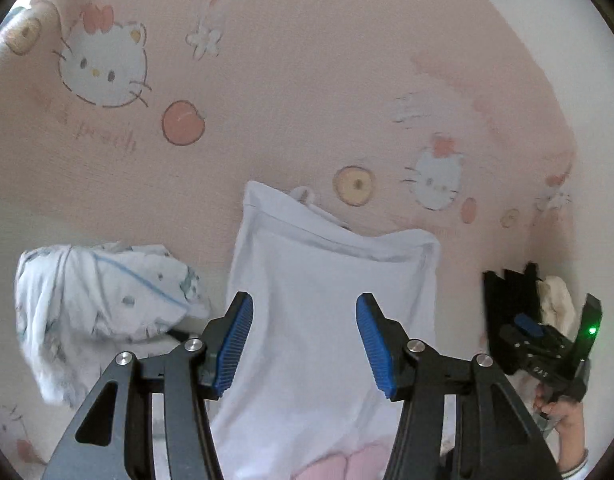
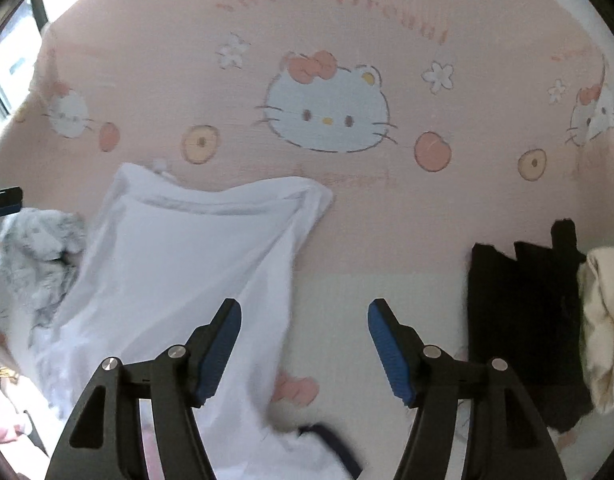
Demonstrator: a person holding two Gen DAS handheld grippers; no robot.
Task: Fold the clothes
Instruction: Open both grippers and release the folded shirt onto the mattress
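Observation:
A white garment (image 1: 327, 280) lies spread flat on the pink cartoon-cat bedsheet (image 1: 307, 80), with its hemmed edge at the far side. My left gripper (image 1: 305, 298) hovers open above the middle of it, and nothing is between its blue pads (image 1: 237, 340). In the right wrist view the same white garment (image 2: 179, 248) lies to the left. There my right gripper (image 2: 305, 304) is open above its right edge and the bare sheet (image 2: 387, 220), holding nothing. The right gripper's housing (image 1: 555, 344), lit by a green light, shows at the right of the left wrist view, held by a hand (image 1: 567, 416).
A crumpled white patterned garment (image 1: 99, 300) (image 2: 39, 248) lies left of the spread one. A black garment (image 2: 519, 320) and a cream one (image 2: 603, 320) lie at the right. Pink fabric (image 1: 347, 464) sits at the near edge, and a dark strap (image 2: 335, 440) lies below the right gripper.

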